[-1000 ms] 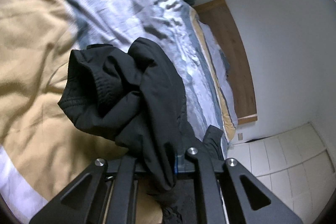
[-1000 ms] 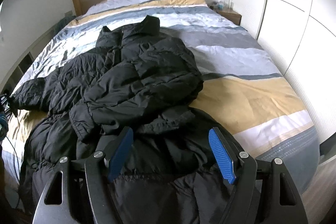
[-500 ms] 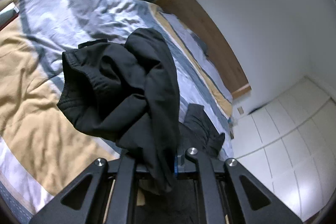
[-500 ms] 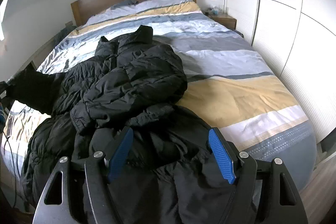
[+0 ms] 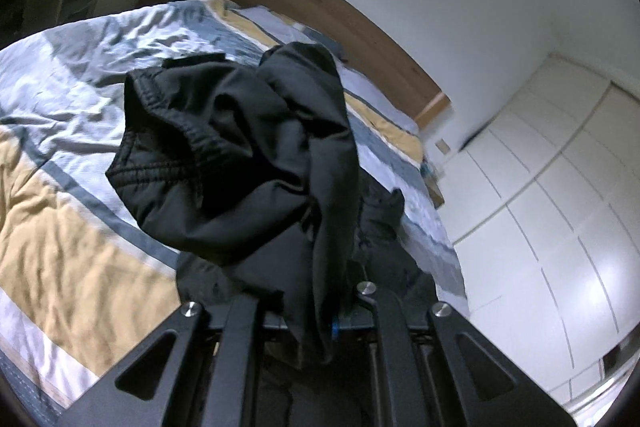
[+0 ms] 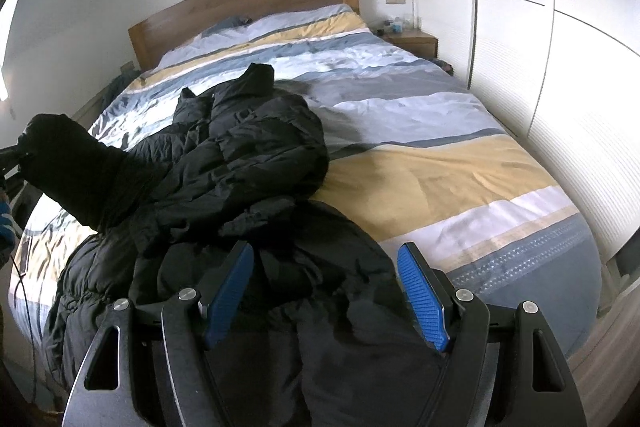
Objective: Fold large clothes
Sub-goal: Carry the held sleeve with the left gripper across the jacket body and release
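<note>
A large black puffer jacket [image 6: 240,163] lies crumpled on the striped bed [image 6: 440,163]. My left gripper [image 5: 308,311] is shut on one black sleeve [image 5: 240,147], near its elastic cuff [image 5: 160,131], and holds it lifted above the bed. In the right wrist view that sleeve [image 6: 72,167] shows raised at the far left. My right gripper [image 6: 326,291] is open and empty, its blue pads [image 6: 424,299] hovering over the jacket's lower part near the foot of the bed.
A wooden headboard [image 6: 248,3] stands against the white wall. A nightstand [image 6: 412,41] with small items is at the bed's right. White wardrobe doors [image 6: 540,27] line the right side. Cables [image 6: 20,267] hang at the bed's left edge.
My left gripper has lifted the sleeve higher and swung toward the headboard. The sleeve now rises off the bed at the left. My right gripper has stayed open, pulling back slightly.
</note>
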